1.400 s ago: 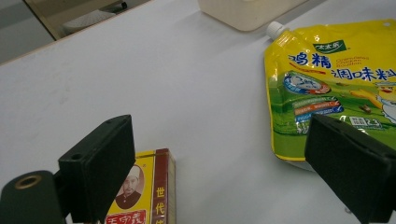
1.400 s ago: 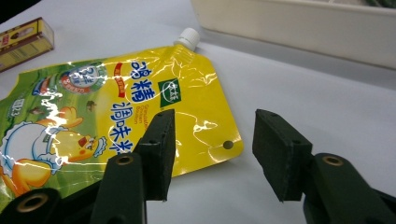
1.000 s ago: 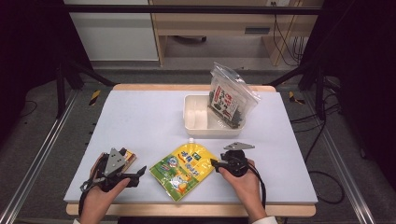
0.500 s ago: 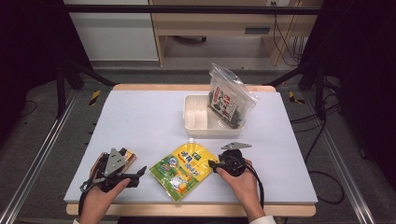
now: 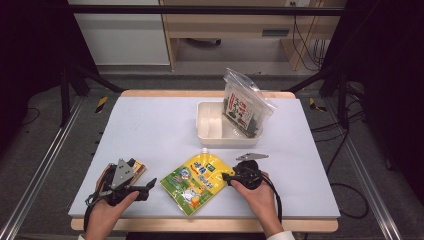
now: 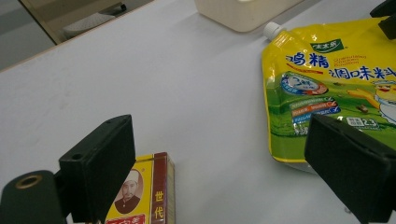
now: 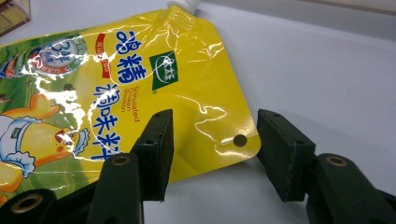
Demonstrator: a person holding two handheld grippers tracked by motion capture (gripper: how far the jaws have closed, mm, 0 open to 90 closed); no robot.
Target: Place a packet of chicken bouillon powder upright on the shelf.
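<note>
A yellow spouted pouch [image 5: 197, 181] with blue lettering lies flat near the table's front edge. My right gripper [image 5: 227, 176] is at its right corner. In the right gripper view the open gripper [image 7: 217, 149] has one jaw over the pouch [image 7: 116, 88] and one beside it on the table, with the punched corner between them. My left gripper [image 5: 149, 184] stands open to the left of the pouch with nothing between its jaws. In the left gripper view the gripper [image 6: 224, 163] faces the pouch [image 6: 327, 79], with a small yellow and red box [image 6: 144, 196] by its left jaw.
A white tub [image 5: 212, 131] stands at the back middle of the table. A clear bag of dark seaweed snacks [image 5: 245, 107] leans upright in its right half. The small box [image 5: 136, 167] lies under my left hand's gripper, close to the front left edge.
My right gripper has crept a little to the left, up to the pouch's corner. The left gripper and the pouch have stayed put.
</note>
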